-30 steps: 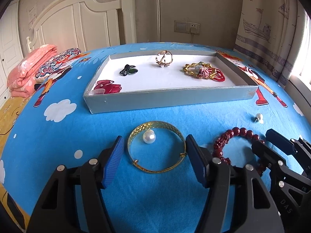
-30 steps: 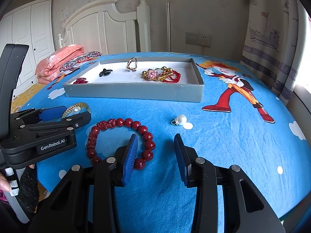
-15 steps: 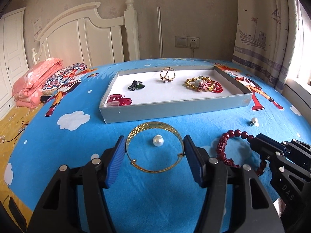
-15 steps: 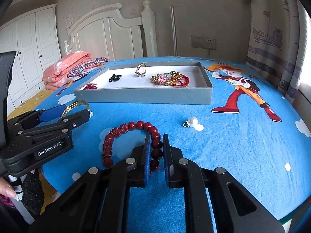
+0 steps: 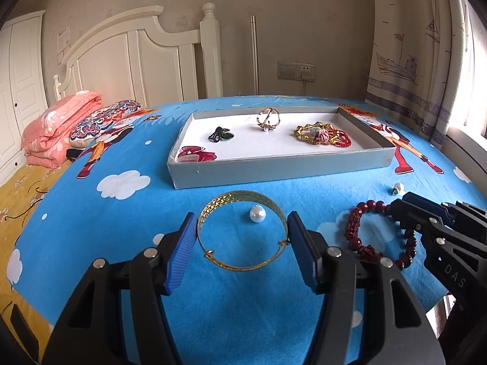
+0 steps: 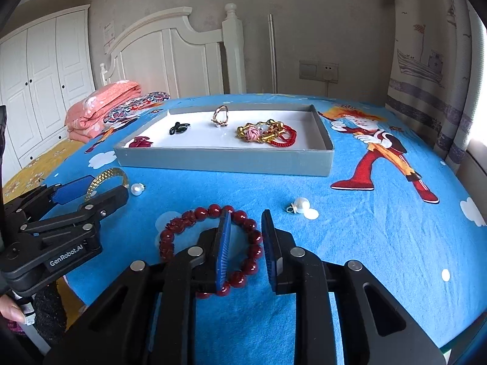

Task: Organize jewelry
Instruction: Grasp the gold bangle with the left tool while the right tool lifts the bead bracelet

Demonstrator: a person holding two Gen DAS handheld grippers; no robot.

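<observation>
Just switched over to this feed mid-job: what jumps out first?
A grey tray sits mid-bed with several pieces already in it. In front of it, the left gripper has its jaws on either side of a gold bangle that rings a loose pearl. To the right, the right gripper straddles one side of a red bead bracelet, its jaws opening, with another pearl just beyond.

We are seeing the tray [image 5: 274,168] lying on the bed [image 5: 91,228], with a ring [image 5: 268,118], a clip [image 5: 220,134] to its left and tangled bracelets [image 5: 322,135] to its right sitting inside. Nearer us, the bangle [image 5: 242,231] is lying around a pearl [image 5: 257,214], the beads [image 5: 377,234] are lying to its right, and another pearl [image 5: 397,187] is lying behind them.
</observation>
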